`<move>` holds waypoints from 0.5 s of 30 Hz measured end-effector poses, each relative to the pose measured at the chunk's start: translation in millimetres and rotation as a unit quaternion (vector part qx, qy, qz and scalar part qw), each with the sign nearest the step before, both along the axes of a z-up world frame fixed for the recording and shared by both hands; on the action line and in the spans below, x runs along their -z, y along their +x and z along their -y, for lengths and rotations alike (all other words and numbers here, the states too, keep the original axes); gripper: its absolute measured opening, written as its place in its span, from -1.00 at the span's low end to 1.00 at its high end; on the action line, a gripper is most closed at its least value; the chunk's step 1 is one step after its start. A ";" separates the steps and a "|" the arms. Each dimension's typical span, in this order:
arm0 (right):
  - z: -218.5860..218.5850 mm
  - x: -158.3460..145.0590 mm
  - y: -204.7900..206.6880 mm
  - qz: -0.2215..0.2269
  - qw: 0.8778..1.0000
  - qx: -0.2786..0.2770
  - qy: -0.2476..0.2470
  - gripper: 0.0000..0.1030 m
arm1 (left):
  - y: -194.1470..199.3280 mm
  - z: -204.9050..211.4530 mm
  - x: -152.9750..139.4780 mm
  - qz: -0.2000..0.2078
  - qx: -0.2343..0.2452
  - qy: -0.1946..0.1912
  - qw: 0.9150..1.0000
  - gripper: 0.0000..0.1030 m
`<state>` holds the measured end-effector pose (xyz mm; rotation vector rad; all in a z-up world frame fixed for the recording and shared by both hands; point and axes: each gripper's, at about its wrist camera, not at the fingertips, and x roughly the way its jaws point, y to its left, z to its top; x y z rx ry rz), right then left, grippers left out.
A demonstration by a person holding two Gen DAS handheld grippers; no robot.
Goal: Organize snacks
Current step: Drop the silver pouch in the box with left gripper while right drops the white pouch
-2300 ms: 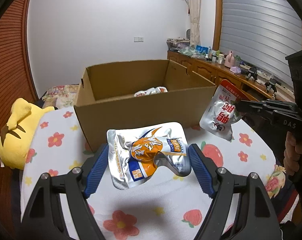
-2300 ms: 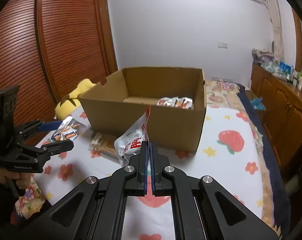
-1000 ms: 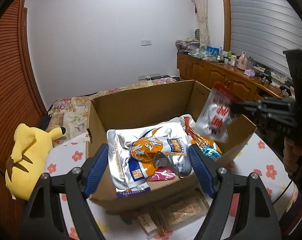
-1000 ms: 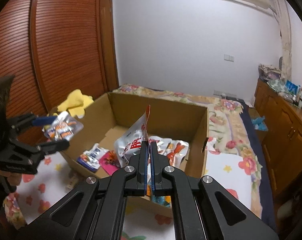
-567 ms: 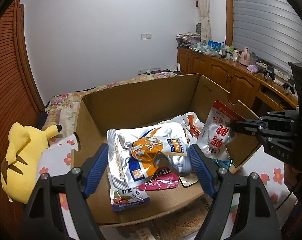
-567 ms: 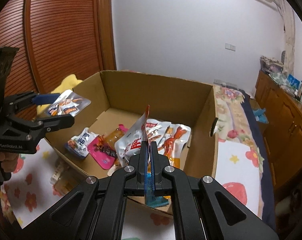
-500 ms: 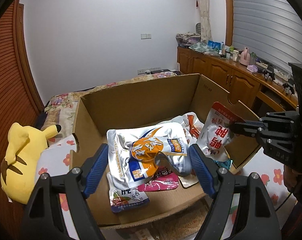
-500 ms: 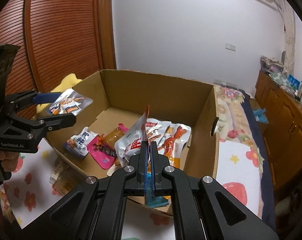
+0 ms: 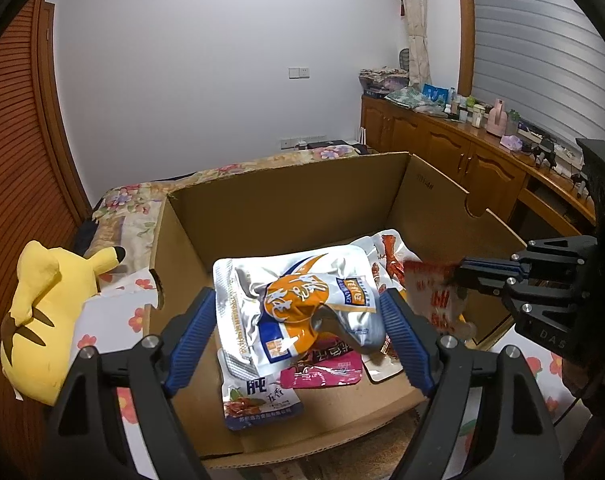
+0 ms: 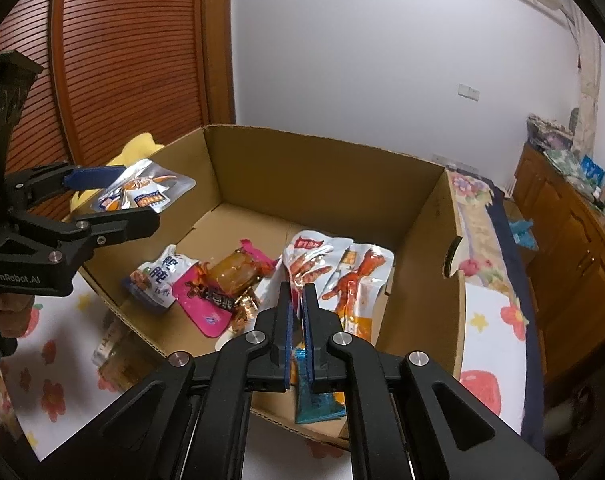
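Observation:
An open cardboard box holds several snack packets. My left gripper is shut on a silver and orange pouch, held above the box's near left part; it also shows in the right wrist view. My right gripper hangs over the box's right side with its jaws slightly parted. A blurred silver and red pouch falls just below its fingertips in the left wrist view. In the right wrist view that pouch cannot be picked out from the packets below.
A yellow plush toy lies left of the box on the flowered cloth. A tan packet lies outside the box's near wall. A wooden cabinet with clutter stands to the right.
My right gripper has opened slightly and let go of the silver and red pouch, which drops blurred toward the box. The left gripper still holds its pouch over the box.

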<state>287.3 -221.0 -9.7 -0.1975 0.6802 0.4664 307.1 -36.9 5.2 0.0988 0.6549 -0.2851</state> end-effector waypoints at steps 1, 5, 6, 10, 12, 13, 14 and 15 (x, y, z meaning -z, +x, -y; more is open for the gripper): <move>-0.2 -0.2 -0.5 -0.001 1.000 -0.001 0.002 -0.95 | -0.2 -0.2 0.1 0.000 0.001 0.000 1.000 0.60; 0.5 -1.0 -0.9 -0.002 1.000 0.002 0.007 -0.93 | 0.1 -0.5 -1.4 -0.002 0.002 -0.001 1.000 0.61; 1.3 -1.6 -1.3 -0.003 1.000 0.003 0.010 -0.90 | -0.7 0.1 -2.0 -0.001 0.003 -0.001 1.000 0.61; 2.8 -3.6 -5.2 -0.002 1.000 0.003 0.014 -0.87 | -3.0 0.1 -5.0 0.005 0.005 -0.001 1.000 0.66; 3.9 -4.9 -8.0 -0.002 1.000 0.003 0.017 -0.85 | -5.0 -0.7 -6.0 0.006 0.004 -0.004 1.000 0.66; 4.1 -5.9 -10.1 -0.001 1.000 0.003 0.019 -0.84 | -6.6 -1.2 -6.5 0.007 0.005 -0.005 1.000 0.66; 3.6 -6.4 -11.4 0.000 1.000 0.004 0.019 -0.83 | -9.8 -1.5 -7.5 0.008 0.005 -0.006 1.000 0.66; 3.6 -7.7 -13.8 0.002 1.000 0.004 0.020 -0.81 | -12.7 -1.7 -8.3 0.009 0.005 -0.006 1.000 0.66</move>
